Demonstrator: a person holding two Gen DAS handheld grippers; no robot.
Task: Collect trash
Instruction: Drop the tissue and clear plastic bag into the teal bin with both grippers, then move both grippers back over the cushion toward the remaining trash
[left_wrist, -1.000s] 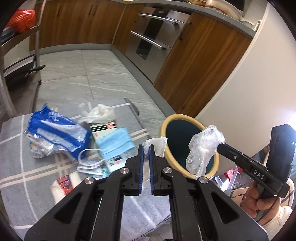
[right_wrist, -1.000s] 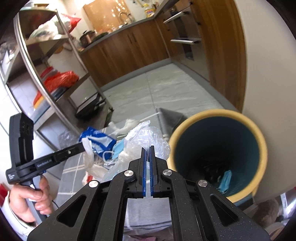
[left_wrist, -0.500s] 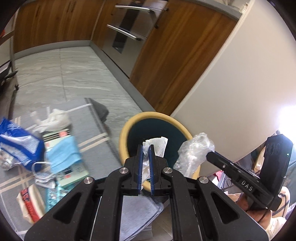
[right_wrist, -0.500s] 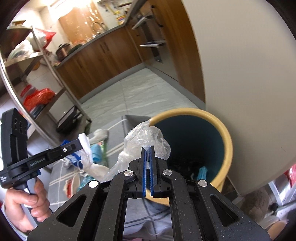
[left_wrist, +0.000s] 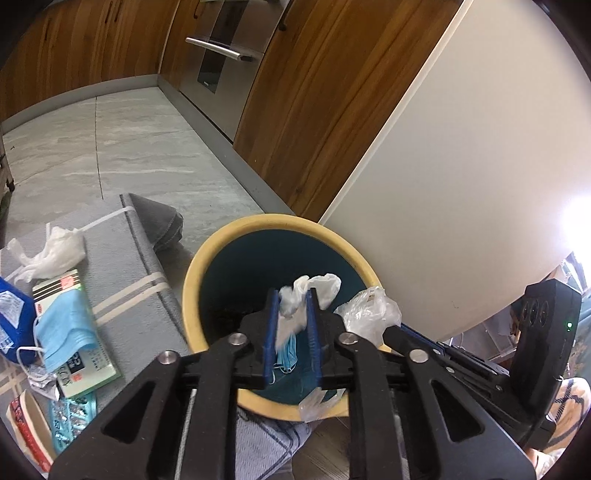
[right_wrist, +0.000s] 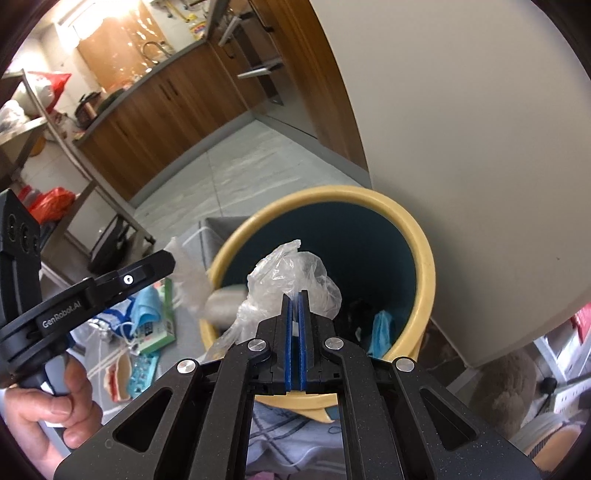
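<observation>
Left claw (left_wrist: 291, 295) over the yellow-rimmed bin (left_wrist: 221, 236), jaws opening around a white tissue (left_wrist: 314, 290), right claw (right_wrist: 294, 295) pinched tight on a clear plastic bag (right_wrist: 291, 271) above the bin, more litter on the grey mat (left_wrist: 122, 266).

"GenRobot.AI" is printed on the left tongs (right_wrist: 173, 264).

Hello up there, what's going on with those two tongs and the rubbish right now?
Left tongs opening, white tissue between them, over the bin. Right tongs shut on clear plastic bag, also over the bin. Nothing blocking.
</observation>
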